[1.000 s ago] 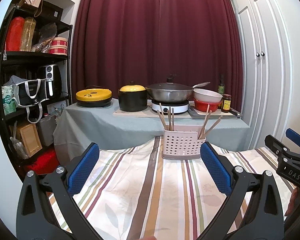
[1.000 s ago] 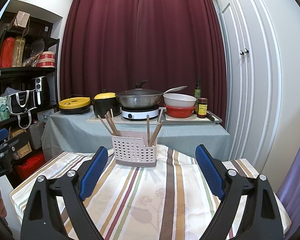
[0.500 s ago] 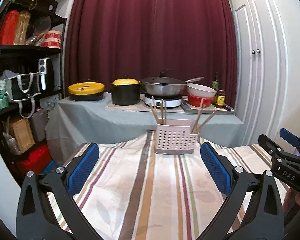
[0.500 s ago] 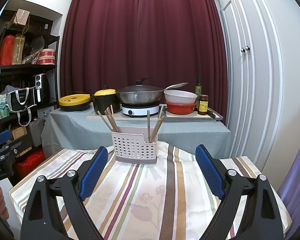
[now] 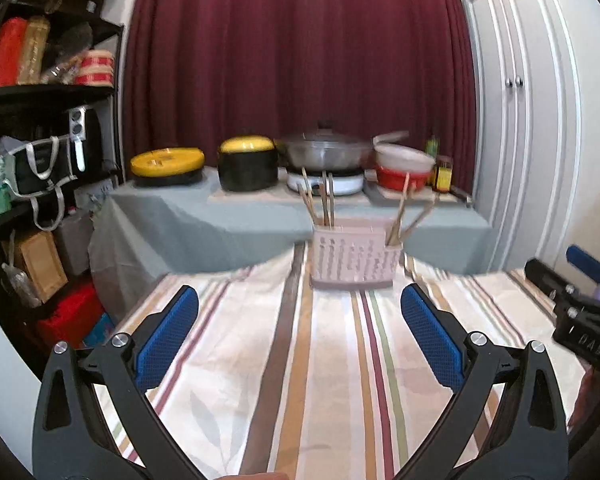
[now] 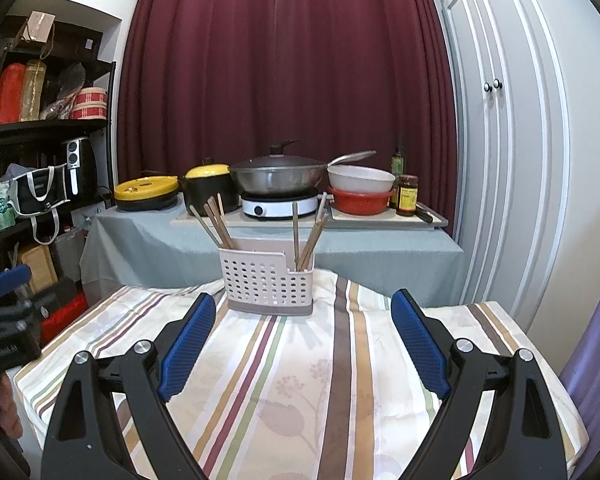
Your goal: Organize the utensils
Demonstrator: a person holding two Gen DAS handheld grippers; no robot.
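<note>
1. Pink perforated utensil caddy (image 6: 266, 283) standing upright at the far edge of the striped cloth (image 6: 300, 380) on the near worktop, well ahead of both tools.
2. Left group of chopsticks (image 6: 216, 222) leaning in the caddy's left compartment; right group of chopsticks (image 6: 310, 232) leaning in the right compartment. Exact count hard to tell.
3. No loose utensil visible anywhere on the striped cloth in either view.
4. Left tool (image 5: 300, 332) spread wide, blue pads (image 5: 168, 336) far apart, nothing between them; aimed at the caddy, view blurred.
5. Right tool (image 6: 300, 340) likewise spread wide and empty, pads (image 6: 418, 342) flanking the caddy in the picture but nowhere near touching it.
6. Judged progress: either very early or nearly finished, since every visible utensil already sits in the caddy and neither tool carries anything.
7. Possibly left to do: regrouping the chopsticks between compartments, or straightening the leaning ones. Cannot tell which from these views.
8. Cookware on the grey-clothed worktop behind (image 6: 260, 240) appears apart from the task.
</note>
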